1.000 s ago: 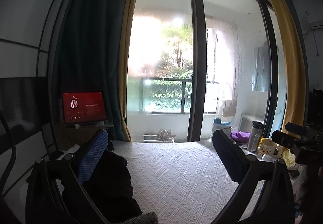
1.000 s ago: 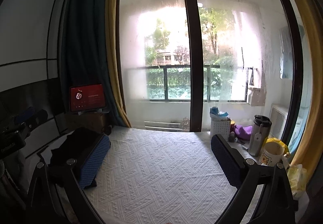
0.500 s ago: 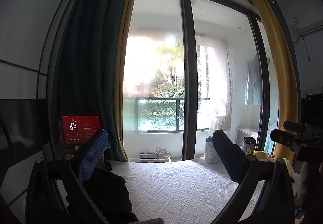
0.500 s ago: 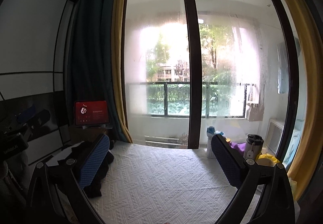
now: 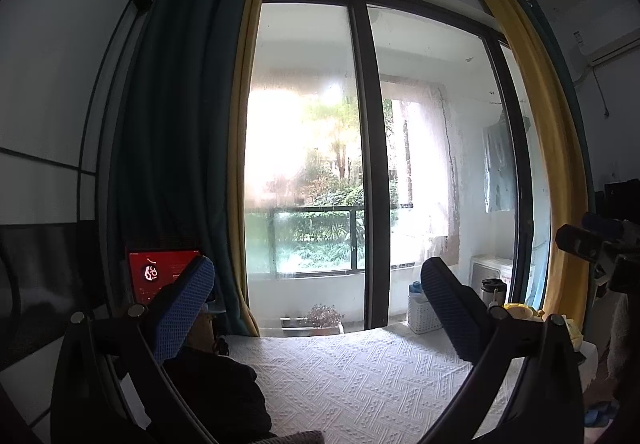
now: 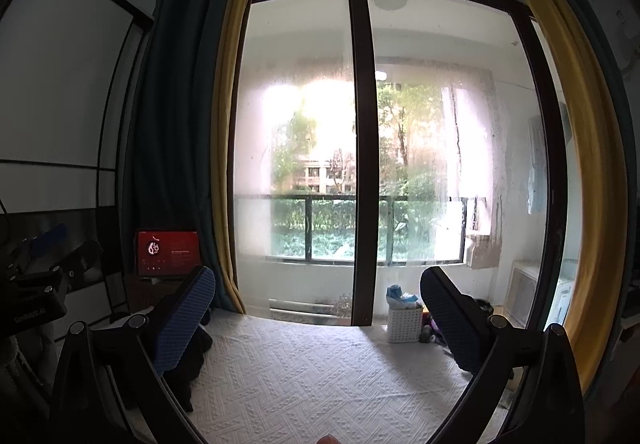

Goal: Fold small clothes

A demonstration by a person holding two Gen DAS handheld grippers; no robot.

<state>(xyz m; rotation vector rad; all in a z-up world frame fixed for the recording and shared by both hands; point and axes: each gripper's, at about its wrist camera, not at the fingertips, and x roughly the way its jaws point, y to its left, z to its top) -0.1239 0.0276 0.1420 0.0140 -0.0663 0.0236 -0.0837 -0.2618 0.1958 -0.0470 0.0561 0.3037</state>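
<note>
Where the dark clothes (image 5: 216, 392) lie heaped at the near left of the white textured cloth (image 5: 360, 376), we see them as a black mound with no fold lines we can make out, and in the right wrist view the same heap (image 6: 188, 360) sits at the cloth's left edge behind the blue pad of one finger. Our left tongs (image 5: 318, 304) are spread wide with nothing between the fingers (image 5: 182, 314), raised above the surface and pointing toward the window (image 5: 360, 171); the left finger overlaps the clothes in the picture, but we cannot tell whether it touches them. Our right tongs (image 6: 318, 308) are likewise spread wide and hold nothing, hanging over the bare middle of the cloth, well apart from the heap. Beyond the clothes, a tablet (image 6: 168, 252) with a red screen stands at the far left, just beside the dark green curtain (image 5: 172, 147) and its yellow edge. At the far right of the cloth we see a white slatted basket (image 6: 404, 322), and in the left wrist view a metal flask (image 5: 494, 290) stands near it. Through the glass a balcony railing (image 6: 348, 228) and green shrubs show, and a yellow curtain (image 6: 576, 171) hangs on the right.
</note>
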